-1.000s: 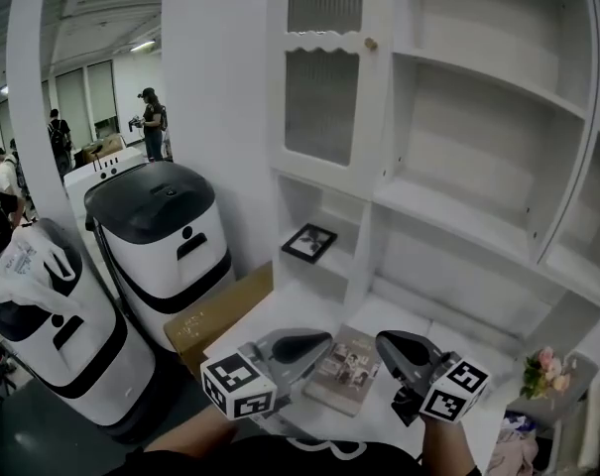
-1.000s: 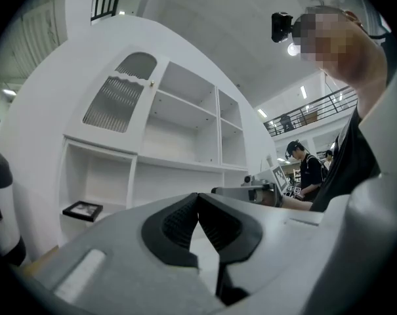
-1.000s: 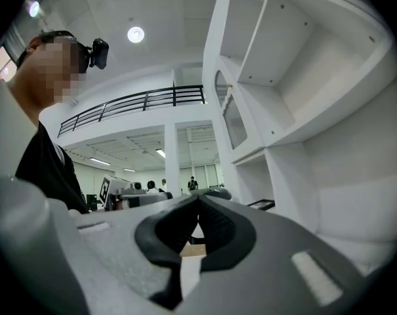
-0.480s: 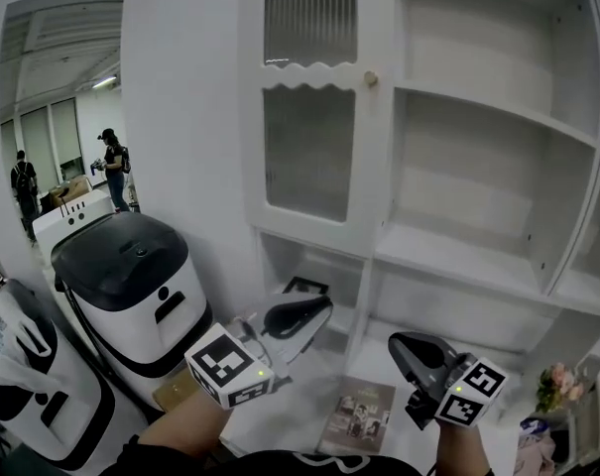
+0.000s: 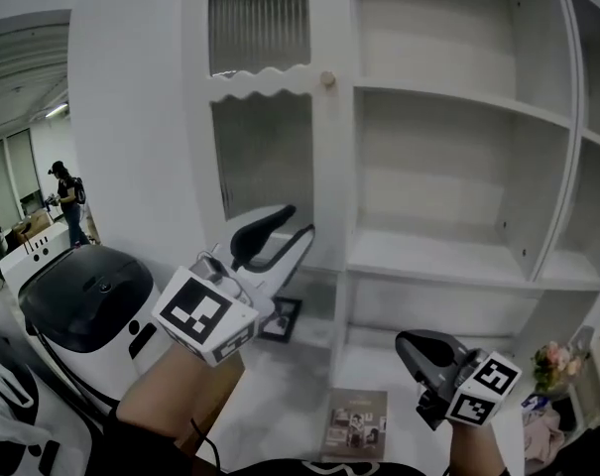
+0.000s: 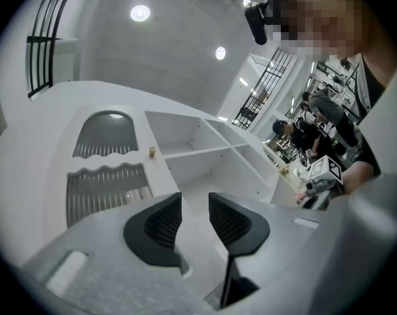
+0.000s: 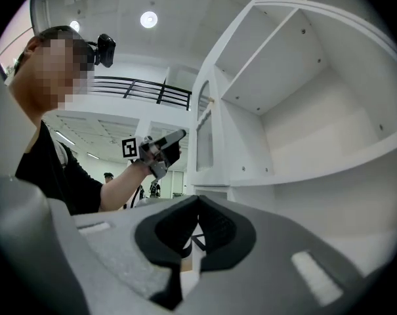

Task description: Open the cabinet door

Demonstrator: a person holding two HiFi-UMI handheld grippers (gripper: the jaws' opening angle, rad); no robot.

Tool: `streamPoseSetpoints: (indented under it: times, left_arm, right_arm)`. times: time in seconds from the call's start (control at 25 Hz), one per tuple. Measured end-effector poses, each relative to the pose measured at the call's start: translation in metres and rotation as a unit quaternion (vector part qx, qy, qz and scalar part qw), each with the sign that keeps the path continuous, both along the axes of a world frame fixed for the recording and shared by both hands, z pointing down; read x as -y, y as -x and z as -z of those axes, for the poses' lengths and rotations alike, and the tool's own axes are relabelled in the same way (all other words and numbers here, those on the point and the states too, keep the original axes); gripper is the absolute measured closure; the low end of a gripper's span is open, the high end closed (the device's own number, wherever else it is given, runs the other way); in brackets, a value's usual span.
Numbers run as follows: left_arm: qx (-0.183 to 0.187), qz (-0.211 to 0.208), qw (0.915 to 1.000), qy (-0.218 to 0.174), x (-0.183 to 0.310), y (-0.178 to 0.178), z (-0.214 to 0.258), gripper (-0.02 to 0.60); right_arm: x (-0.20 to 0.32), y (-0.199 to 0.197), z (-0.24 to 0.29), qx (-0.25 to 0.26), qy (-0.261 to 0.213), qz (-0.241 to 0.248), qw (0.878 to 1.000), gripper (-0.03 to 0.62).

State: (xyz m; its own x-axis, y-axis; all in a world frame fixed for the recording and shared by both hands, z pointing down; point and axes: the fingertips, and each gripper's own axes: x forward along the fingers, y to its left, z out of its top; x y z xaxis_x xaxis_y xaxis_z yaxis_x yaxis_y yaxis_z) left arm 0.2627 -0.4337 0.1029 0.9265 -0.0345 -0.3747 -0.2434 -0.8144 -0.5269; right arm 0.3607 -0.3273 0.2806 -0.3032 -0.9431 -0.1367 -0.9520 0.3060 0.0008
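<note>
The white cabinet door has two ribbed glass panels and a small round knob on its right edge; it stands closed beside the open shelves. My left gripper is raised in front of the lower panel, below and left of the knob, apart from it. Its jaws are opening, with nothing between them. In the left gripper view the knob lies above and left of the gripper. My right gripper hangs low at the right, shut and empty; its jaws meet at the tips.
A book lies on the lower counter, and a framed picture leans in the niche under the door. A white machine with a black lid stands at the left. Pink flowers are at the right. A person stands far off.
My left gripper has risen from near the counter up to the door's lower panel, and its jaws have parted. The right gripper has shifted a little to the right and stayed shut.
</note>
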Motion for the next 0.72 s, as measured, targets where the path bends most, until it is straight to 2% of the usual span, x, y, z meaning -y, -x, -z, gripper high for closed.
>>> streamPoseSetpoints:
  times: [0.24,0.52,0.72]
  left_arm:
    - [-0.035,0.036,0.9972,-0.055,0.011,-0.026,0.060,0.436]
    - [-0.061,0.097,0.9919,-0.054,0.036,-0.054,0.124,0.411]
    - [-0.076,0.103,0.9907,-0.048,0.041,-0.068,0.153,0.411]
  right_arm:
    - [-0.016,-0.013,-0.008,0.002,0.019,-0.017,1.000,0.592]
    - [-0.035,-0.025,0.001,0.000,0.023,-0.020,1.000,0.592]
    - [-0.049,-0.035,0.006,0.001,0.010,-0.028,1.000,0.592]
